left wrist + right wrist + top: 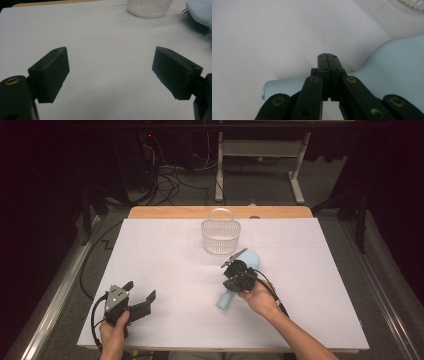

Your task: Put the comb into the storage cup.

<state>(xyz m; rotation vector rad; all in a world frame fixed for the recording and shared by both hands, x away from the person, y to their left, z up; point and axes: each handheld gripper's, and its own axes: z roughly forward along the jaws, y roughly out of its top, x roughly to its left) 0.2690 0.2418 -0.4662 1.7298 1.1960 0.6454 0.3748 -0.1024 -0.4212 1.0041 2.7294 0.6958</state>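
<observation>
Step in hand: approach to the light-blue hairbrush point(239, 281), judged from the right gripper point(233, 265) poised directly above its neck; no grasp made.
Right gripper: jaws fully together, pad faces meeting with nothing between; handle and head of the brush visible beneath in the right gripper view point(397, 67).
Left gripper: parked at the near left of the table point(141, 300), jaws spread wide, empty; bare white surface between the pads point(52, 72).
Hairbrush, place: flat on the white table cover point(165, 260), bristles down, head toward the basket, handle toward the person, just in front of the basket.
Next move, judged: jaws to be opened wider than the handle, lowered astride it, then closed; probable destination the basket.
Hairbrush, form: smooth matte plastic, oval paddle head tapering to a rounded handle; dense fine bristles point(193, 23) under the head.
Basket: white plastic point(220, 237), slatted see-through wall, arched handle, round mouth, empty.
Table cover: plain, matte, white.
</observation>
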